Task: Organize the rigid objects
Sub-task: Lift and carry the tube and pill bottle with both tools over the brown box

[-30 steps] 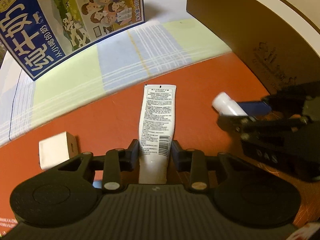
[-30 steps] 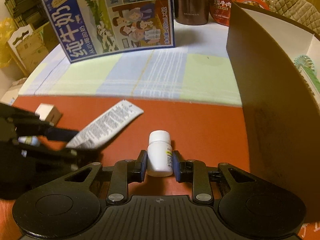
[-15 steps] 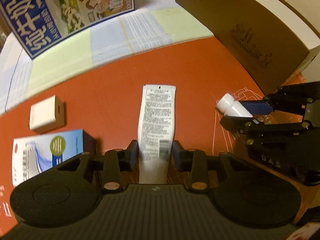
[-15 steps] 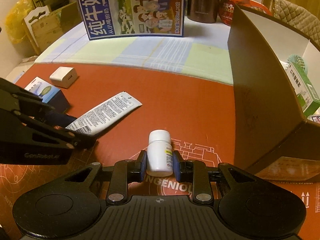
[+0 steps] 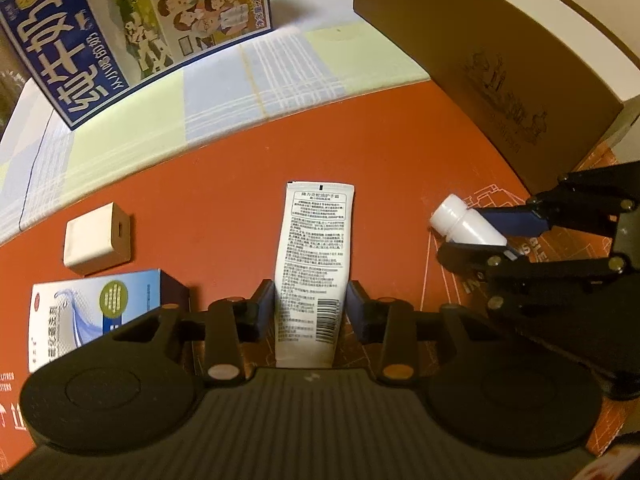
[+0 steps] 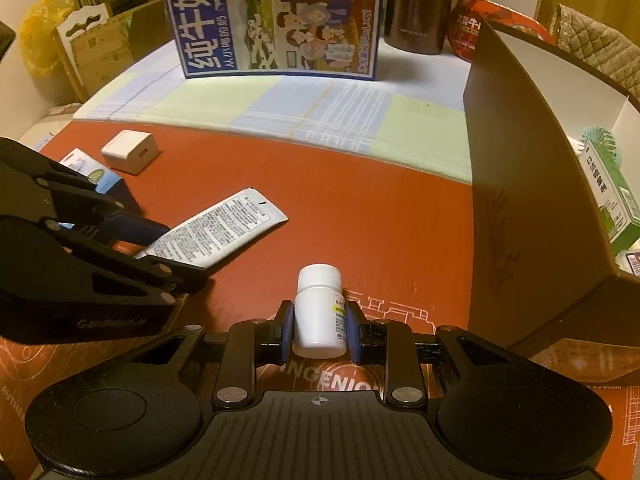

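Both sets of jaws are occupied: the left gripper (image 5: 310, 312) has its jaws either side of a white tube (image 5: 314, 272) printed with small text and a barcode, the blue pads right at the tube's edges with only a sliver of gap on the right, so a firm pinch cannot be confirmed. That tube lies flat on the red surface (image 5: 224, 200), crimped end pointing away from the camera. The right gripper (image 6: 319, 330) has its jaws pressed against the sides of a small white bottle (image 6: 319, 312), cap pointing away, held above the red surface. In the left wrist view the same bottle (image 5: 464, 226) shows in the other gripper's jaws (image 5: 480, 236), off to the right of the tube and near the front corner of a brown open box (image 5: 500, 64). A green carton (image 6: 612, 200) stands inside that box. Left of the tube sit a small white cube-shaped charger (image 5: 96, 240) and, just in front of it, a blue-and-white carton (image 5: 96, 312). Behind the red surface lies a pale checked cloth (image 5: 256, 80), with a large blue milk case (image 5: 120, 28) standing on it
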Tool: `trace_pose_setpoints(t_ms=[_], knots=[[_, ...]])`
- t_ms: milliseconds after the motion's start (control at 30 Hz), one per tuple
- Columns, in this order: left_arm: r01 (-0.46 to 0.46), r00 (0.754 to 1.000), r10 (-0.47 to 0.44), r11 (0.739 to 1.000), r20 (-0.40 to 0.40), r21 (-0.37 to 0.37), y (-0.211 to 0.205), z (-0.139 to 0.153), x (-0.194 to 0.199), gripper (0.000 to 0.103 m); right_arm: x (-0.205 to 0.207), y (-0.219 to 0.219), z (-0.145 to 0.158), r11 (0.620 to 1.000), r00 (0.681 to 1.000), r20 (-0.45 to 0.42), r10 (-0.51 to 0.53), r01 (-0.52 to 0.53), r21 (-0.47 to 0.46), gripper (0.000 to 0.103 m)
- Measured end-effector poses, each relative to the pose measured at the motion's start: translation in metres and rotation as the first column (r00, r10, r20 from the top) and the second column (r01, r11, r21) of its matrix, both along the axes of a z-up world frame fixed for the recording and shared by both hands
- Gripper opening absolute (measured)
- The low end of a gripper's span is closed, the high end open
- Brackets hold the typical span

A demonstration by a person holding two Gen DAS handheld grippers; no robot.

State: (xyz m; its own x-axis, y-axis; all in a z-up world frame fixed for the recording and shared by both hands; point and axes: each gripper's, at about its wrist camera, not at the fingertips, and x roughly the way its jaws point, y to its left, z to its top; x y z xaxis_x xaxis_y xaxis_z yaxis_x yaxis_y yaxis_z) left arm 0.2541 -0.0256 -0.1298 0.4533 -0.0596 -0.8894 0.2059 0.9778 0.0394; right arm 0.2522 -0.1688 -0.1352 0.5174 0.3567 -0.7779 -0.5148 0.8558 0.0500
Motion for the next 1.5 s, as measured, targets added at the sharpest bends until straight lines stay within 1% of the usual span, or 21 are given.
trace_pose_setpoints(t_ms=[200,533,800,933,1200,1500], knots=[[-0.033,0.999,0.034,0.999,0.027,-0.030,0.002,0.015,-0.009,0.033,-0.008,-0.009,0.014,0.999,1.000,0.019,0.019,-0.020,0.031,0.024],[-0.052,0.991,0.060,0.996,0.123,-0.067,-0.008,0.065,-0.026,0.033,-0.024,-0.027,0.051,0.994,0.996,0.081,0.034,-0.043,0.103,0.024],[-0.047,0.982,0.063,0.994,0.176,-0.098,-0.026,0.102,-0.029,0.033,-0.033,-0.045,0.080,0.987,0.990,0.138,0.025,-0.047,0.156,0.024],[-0.023,0.978,0.046,0.993,0.204,-0.113,-0.040,0.118,-0.025,0.033,-0.034,-0.059,0.094,0.983,0.987,0.163,0.003,-0.032,0.178,0.024],[0.030,0.970,0.003,0.991,0.242,-0.132,-0.079,0.137,-0.005,0.033,-0.023,-0.098,0.113,0.979,0.977,0.203,-0.070,0.028,0.203,0.024],[0.073,0.966,-0.032,0.985,0.255,-0.154,-0.127,0.146,0.027,0.033,0.006,-0.154,0.126,0.967,0.963,0.213,-0.167,0.118,0.226,0.024]])
